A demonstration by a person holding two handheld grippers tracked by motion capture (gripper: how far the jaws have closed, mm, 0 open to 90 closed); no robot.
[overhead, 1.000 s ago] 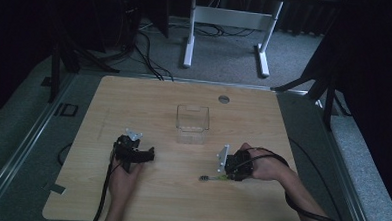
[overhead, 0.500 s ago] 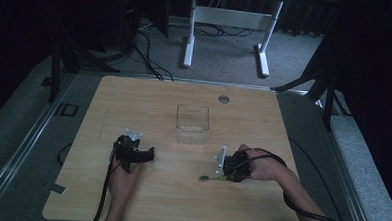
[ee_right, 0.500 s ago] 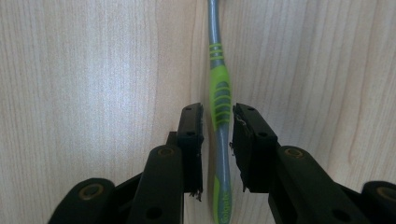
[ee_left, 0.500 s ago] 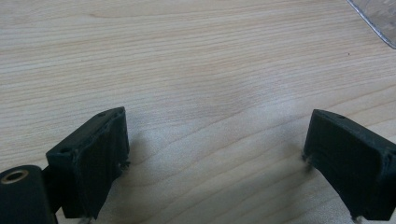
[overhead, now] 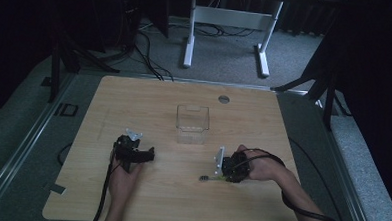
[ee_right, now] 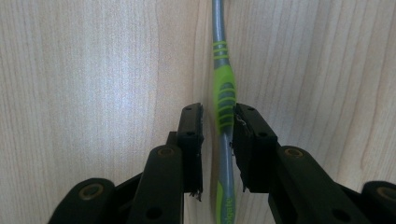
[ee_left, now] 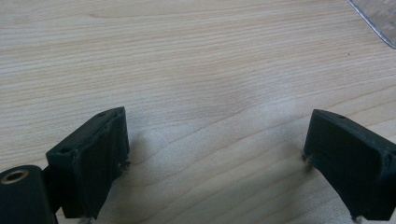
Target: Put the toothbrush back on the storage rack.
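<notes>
One toothbrush, green and grey, lay flat on the table between the right gripper's narrowed jaws; pad contact unclear. Left gripper was wide open over bare wood. Farther back stood one clear plastic container.

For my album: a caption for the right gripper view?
Black right gripper closing around a green-and-grey plastic toothbrush lying on a light wooden table.
</notes>
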